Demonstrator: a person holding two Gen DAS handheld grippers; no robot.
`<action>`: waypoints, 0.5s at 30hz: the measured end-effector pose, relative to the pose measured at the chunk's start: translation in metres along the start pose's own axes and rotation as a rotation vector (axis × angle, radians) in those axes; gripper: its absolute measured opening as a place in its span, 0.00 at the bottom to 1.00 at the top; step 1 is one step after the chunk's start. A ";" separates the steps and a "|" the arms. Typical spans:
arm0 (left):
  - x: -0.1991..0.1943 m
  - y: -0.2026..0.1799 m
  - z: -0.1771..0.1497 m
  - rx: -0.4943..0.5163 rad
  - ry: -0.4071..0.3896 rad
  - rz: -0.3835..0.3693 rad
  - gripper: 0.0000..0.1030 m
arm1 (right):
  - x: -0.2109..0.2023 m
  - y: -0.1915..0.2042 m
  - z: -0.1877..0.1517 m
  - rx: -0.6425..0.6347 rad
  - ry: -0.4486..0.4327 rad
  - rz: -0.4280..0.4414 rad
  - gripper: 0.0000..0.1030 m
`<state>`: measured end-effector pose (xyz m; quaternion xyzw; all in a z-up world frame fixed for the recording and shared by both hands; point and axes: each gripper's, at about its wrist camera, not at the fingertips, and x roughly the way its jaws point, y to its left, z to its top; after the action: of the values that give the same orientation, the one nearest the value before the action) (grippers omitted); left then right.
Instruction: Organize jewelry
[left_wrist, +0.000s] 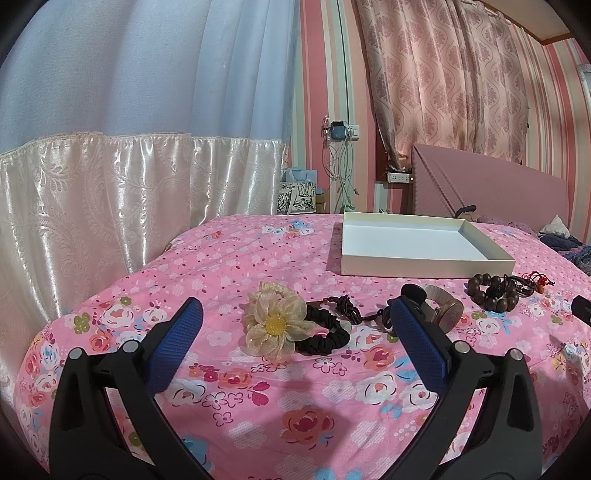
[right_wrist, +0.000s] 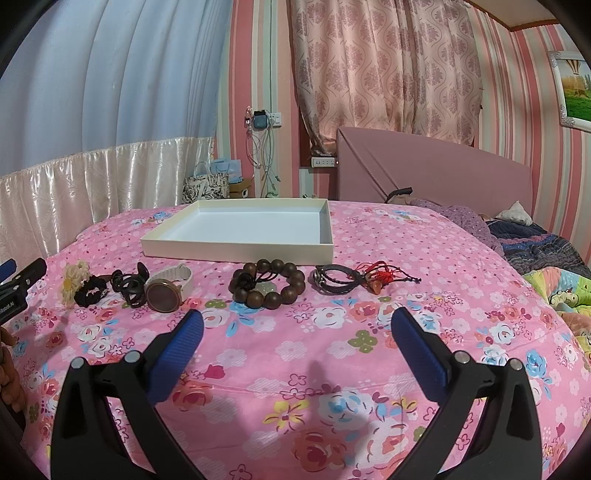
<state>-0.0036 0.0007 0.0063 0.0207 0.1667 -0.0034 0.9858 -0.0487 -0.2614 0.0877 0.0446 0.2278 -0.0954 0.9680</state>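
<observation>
Both pairs of tongs are hanging over the bed (right_wrist: 295, 369) with its pink flowered cover, and both are spread wide, gripping nothing. The left tongs (left_wrist: 295, 317) are pointing at the flower hair tie (left_wrist: 275, 325), a cream gauze bloom with a yellow centre, which is lying against a black scrunchie (left_wrist: 325, 334). Just past those, a dark braided cord (left_wrist: 345, 310) is trailing toward the watch (left_wrist: 448, 314), which is sitting on its side with its pale strap curling behind it. The right tongs (right_wrist: 297, 325) are hovering short of the row of jewelry, nearest the wooden bead bracelet (right_wrist: 267, 284), a ring of big brown beads. To its right a dark leather bracelet (right_wrist: 334, 278) is lying, touching a red knotted cord (right_wrist: 376, 277) with an orange bead. Behind the whole row, the shallow white box (right_wrist: 236, 251) is sitting open on the cover, nothing inside it. The left tongs' tip is poking into the right camera's view at the far left edge.
</observation>
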 end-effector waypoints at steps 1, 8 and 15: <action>0.000 0.000 0.000 0.000 0.001 0.000 0.97 | 0.000 -0.001 0.000 0.002 -0.001 0.000 0.98; -0.002 0.002 0.002 0.002 -0.001 0.000 0.97 | -0.001 -0.001 0.000 0.005 -0.004 -0.001 0.98; -0.003 0.003 0.004 0.006 -0.006 0.000 0.97 | -0.002 -0.003 0.000 0.006 -0.001 -0.003 0.98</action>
<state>-0.0046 0.0032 0.0110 0.0239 0.1636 -0.0039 0.9862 -0.0510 -0.2643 0.0887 0.0470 0.2271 -0.0976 0.9678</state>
